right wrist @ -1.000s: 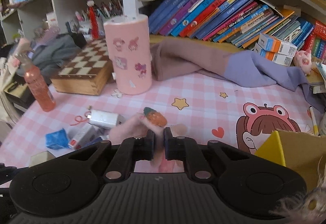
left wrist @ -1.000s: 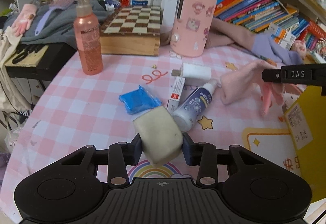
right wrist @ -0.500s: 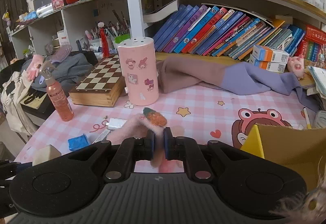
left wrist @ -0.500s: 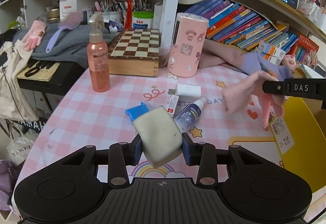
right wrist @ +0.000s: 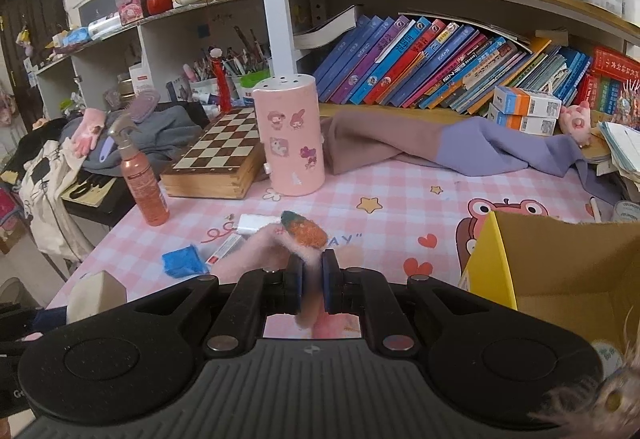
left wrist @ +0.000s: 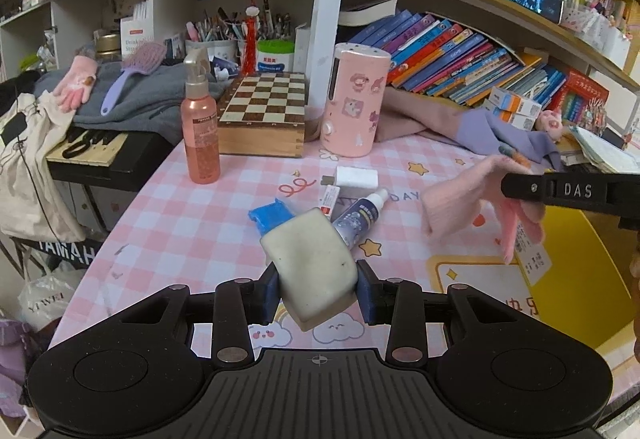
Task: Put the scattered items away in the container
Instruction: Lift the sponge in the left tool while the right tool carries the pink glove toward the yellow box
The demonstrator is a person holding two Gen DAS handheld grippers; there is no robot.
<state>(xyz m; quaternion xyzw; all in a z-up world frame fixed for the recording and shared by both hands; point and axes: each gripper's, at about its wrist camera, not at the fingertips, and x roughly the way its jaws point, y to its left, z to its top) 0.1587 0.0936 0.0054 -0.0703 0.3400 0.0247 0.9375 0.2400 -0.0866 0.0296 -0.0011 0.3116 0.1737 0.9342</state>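
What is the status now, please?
Left hand-held gripper shut on sponge. Right hand-held gripper shut on pink glove, both lifted off table. Box open at right, way clear.

Left gripper (left wrist: 318, 289) is clamped on a cream sponge (left wrist: 310, 265), held up just in front of the blue cloth (left wrist: 270, 216).

Matt, speckled sponge block (left wrist: 310, 265) is sitting between left gripper (left wrist: 318, 289) pads. Fuzzy pink knit glove (right wrist: 280, 245) is hanging from right gripper (right wrist: 312, 285). Cardboard box (right wrist: 560, 267) to its right is showing glossy yellow outside, raw brown inside.
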